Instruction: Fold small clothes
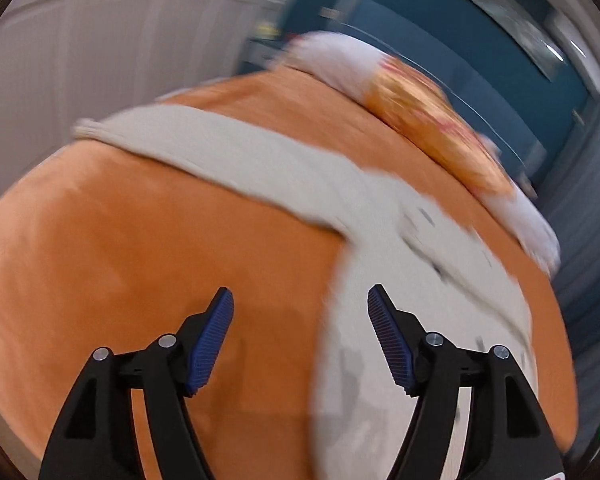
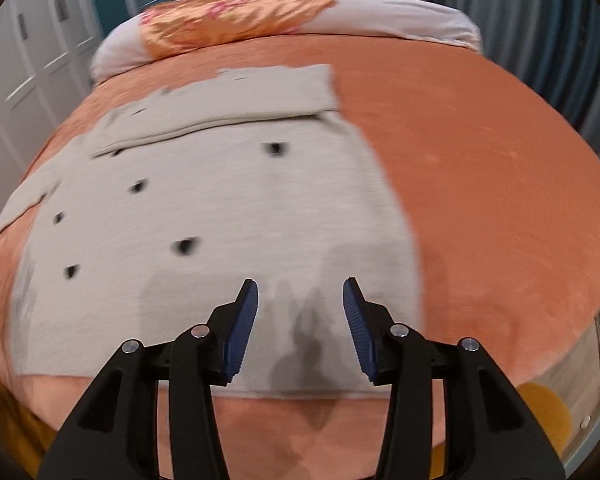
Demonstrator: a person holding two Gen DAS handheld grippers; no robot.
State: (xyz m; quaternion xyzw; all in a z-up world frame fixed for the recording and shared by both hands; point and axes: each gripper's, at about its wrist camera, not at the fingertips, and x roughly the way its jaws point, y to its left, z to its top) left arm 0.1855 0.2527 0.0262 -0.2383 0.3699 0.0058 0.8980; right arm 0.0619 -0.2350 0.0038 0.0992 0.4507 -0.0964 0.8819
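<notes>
You held both tools above the bed [image 2: 480, 152], which had an orange cover, and neither one touched the cloth. The pale grey garment [image 2: 228, 208] with small dark marks lay flat on the bed, below the orange patterned pillow [image 2: 236, 20]. 1 sleeve [image 2: 236, 104] already lay folded across the upper part of the garment, just below the pillow. The other sleeve [image 1: 220, 156] lay stretched out over the cover, away from the body of the garment.

The right hand-held gripper [image 2: 300, 312] was spread apart and hovered over the lower hem of the garment, holding nothing. The left hand-held gripper [image 1: 300, 320] was also spread wide and held nothing; it hung over the side edge of the garment, half over the bare cover.

I judge that the fold was in an early step, with 1 sleeve done. The next move probably called for you to lower the left tool to the stretched sleeve, pinch it near its end, and bring it across the garment. The left view was blurred, so finer details there stay uncertain.
</notes>
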